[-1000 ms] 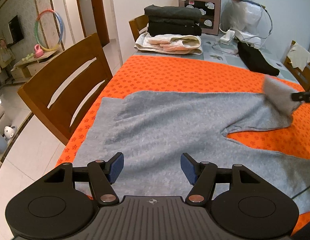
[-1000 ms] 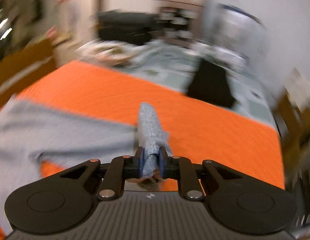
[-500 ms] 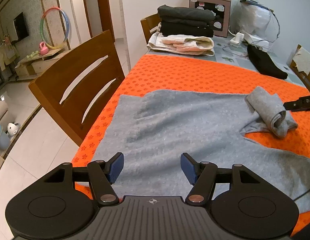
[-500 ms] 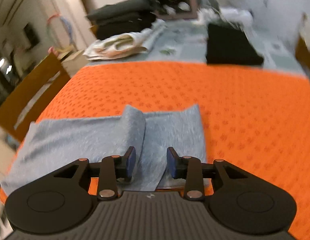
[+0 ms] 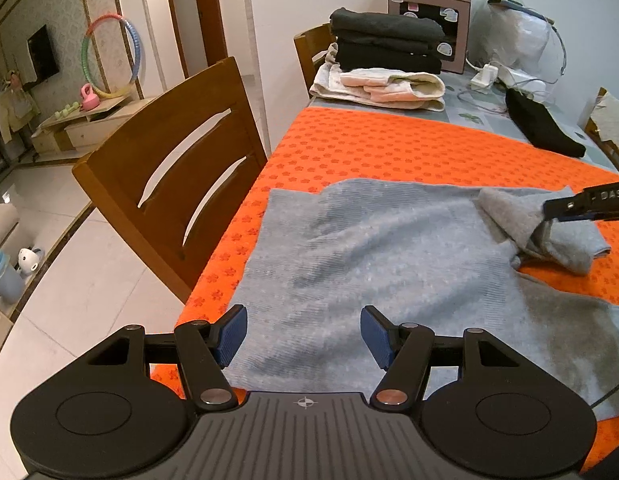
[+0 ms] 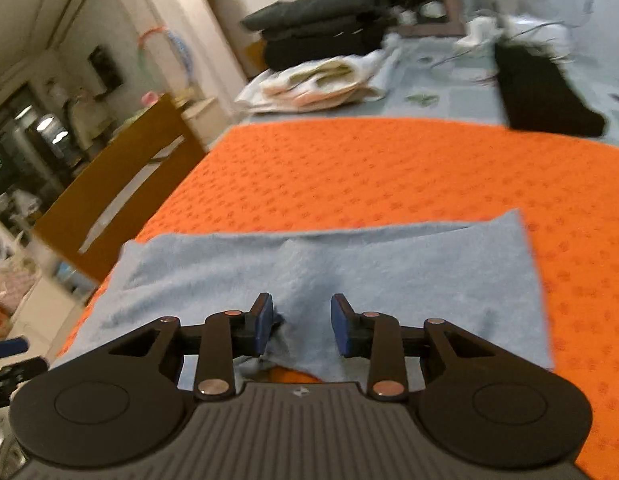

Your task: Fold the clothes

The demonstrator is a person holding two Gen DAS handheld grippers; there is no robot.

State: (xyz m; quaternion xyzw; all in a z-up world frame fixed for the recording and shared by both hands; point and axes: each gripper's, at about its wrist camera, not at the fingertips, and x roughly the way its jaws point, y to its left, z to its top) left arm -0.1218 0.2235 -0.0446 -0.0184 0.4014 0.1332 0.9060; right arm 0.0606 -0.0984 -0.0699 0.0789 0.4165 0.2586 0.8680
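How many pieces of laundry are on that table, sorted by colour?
Grey: 1, the grey sweater spread on the orange cloth.
Black: 3, two stacked folded garments and one dark folded item apart.
Cream: 1, the folded cream bundle under the stack.
Total: 5.

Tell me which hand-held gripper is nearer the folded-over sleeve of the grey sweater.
Right. The right hand-held gripper sits open right at the folded sleeve. The left hand-held gripper hangs open over the sweater's near body, well away from it.

The garment (image 5: 369,248) lies on the mat (image 5: 389,152), folded stack (image 5: 385,64) behind at twelve o'clock, chair (image 5: 177,184) at nine.
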